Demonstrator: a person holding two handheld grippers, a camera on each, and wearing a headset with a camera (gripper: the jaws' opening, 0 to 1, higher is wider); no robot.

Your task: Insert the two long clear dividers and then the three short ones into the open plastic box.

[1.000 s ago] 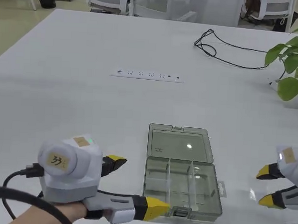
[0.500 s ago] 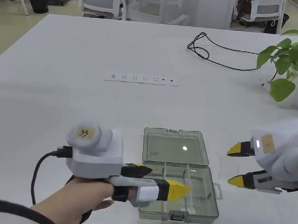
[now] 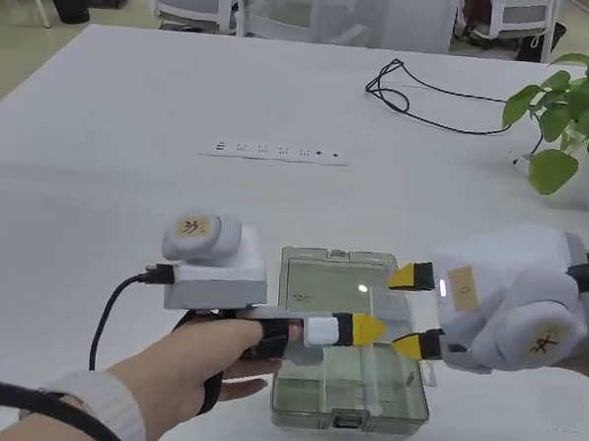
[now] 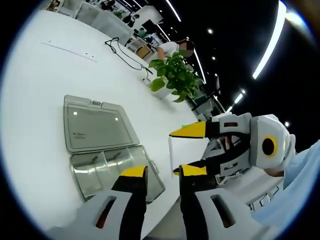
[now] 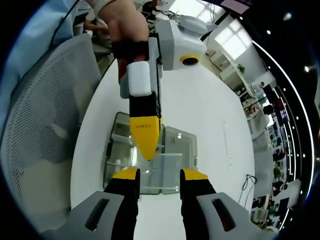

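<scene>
Right claw (image 3: 410,311) pinches a clear divider (image 5: 167,175) above the box (image 3: 349,408), left claw (image 4: 164,171) spread

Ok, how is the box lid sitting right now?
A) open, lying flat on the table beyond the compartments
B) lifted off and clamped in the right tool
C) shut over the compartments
A: the head view shows the lid hinged back and lying flat on the table, at the far edge of the box.

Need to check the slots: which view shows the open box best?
Left gripper view: the open box shows its lid and nearly all its tray. In the head view the left gripper and right gripper overlap it. In the right gripper view the left gripper crosses it.
</scene>
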